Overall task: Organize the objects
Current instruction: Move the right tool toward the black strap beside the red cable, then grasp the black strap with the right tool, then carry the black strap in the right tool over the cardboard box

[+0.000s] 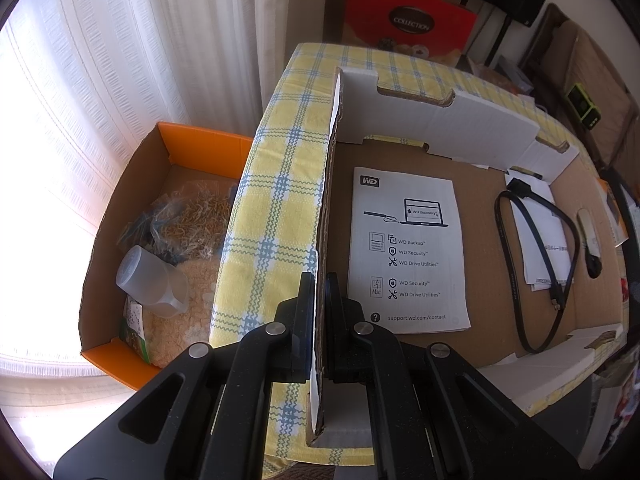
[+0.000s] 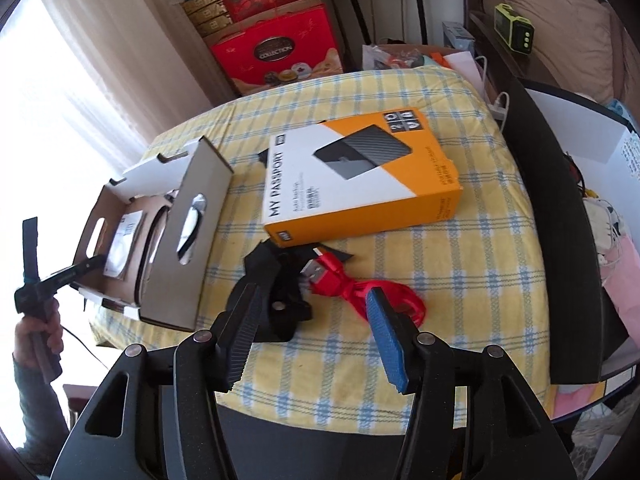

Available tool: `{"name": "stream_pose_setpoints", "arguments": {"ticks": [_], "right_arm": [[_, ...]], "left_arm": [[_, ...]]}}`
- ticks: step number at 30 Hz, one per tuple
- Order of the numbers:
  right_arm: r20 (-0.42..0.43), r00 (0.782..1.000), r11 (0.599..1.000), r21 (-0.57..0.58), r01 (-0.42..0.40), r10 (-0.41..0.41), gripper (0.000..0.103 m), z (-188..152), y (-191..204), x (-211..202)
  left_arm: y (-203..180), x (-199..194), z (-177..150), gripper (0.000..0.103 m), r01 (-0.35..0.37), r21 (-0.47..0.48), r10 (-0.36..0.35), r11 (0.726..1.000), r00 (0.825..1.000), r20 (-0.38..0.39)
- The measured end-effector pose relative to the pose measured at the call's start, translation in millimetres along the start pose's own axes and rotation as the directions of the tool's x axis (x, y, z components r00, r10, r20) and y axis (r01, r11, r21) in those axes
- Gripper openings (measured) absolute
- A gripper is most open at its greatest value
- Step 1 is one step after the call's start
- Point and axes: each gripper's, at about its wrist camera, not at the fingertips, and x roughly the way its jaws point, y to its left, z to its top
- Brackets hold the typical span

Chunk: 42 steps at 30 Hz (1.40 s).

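Observation:
My left gripper (image 1: pixel 319 280) is shut on the left wall of a shallow cardboard tray (image 1: pixel 328 200). The tray holds a WD leaflet (image 1: pixel 406 252), a black cable (image 1: pixel 516 264) and a white paper (image 1: pixel 544 240). In the right wrist view the tray (image 2: pixel 200 216) stands tilted at the table's left edge, with the left gripper (image 2: pixel 86 264) at its wall. My right gripper (image 2: pixel 312 312) is open and empty above a black pouch (image 2: pixel 272 292) and a red USB cable (image 2: pixel 360 292). An orange and white My Passport box (image 2: pixel 360 180) lies behind them.
The table has a yellow checked cloth (image 2: pixel 460 272). An orange box (image 1: pixel 132 248) with bags and a plastic cup (image 1: pixel 152 284) sits below the table's left side. Red gift boxes (image 2: pixel 276 52) stand behind. A dark chair back (image 2: pixel 560 240) is at the right.

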Motion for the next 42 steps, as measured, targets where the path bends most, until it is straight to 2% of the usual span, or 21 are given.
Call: {"name": "stream_pose_setpoints", "arguments": {"ticks": [9,12,14,15,16,17,25,32,42], "right_arm": [[-0.083,0.997,0.998,-0.058,-0.007,0.003,0.054,-11,27,42],[-0.092,0.995,0.996,-0.086,0.023,-0.031,0.041,-12,34,53],[-0.085,0.996,0.995,-0.097,0.024,-0.032,0.040,-10,35,55],[-0.085,0.996,0.996,-0.091,0.016,-0.023,0.032,-8,35,56],[-0.085,0.996,0.996,-0.087,0.006,-0.014,0.012,-7,34,56],[-0.089,0.996,0.997,-0.081,-0.008,0.001,0.008,-5,34,55],[-0.024,0.994,0.994,-0.020,-0.108,0.107,0.007,14,30,23],[0.054,0.977,0.979,-0.001,-0.206,0.205,0.004,44,38,-20],[0.115,0.962,0.968,-0.069,-0.241,0.248,0.003,87,75,-64]], "left_arm": [[0,0,0,0.004,0.001,0.000,-0.001,1.000,1.000,0.000],[0,0,0,0.004,0.001,-0.001,-0.001,1.000,1.000,0.000],[1,0,0,0.004,0.001,-0.003,-0.001,1.000,1.000,0.000],[1,1,0,0.004,0.001,-0.002,-0.001,1.000,1.000,0.000],[1,1,0,0.004,0.001,-0.002,-0.001,1.000,1.000,0.000],[1,1,0,0.004,0.001,-0.002,-0.001,1.000,1.000,0.000],[1,1,0,0.004,0.002,-0.002,-0.002,1.000,1.000,0.000],[1,1,-1,0.004,0.005,-0.007,-0.005,1.000,1.000,-0.002],[0,0,0,0.004,0.007,-0.008,-0.007,1.000,1.000,-0.001]]}}
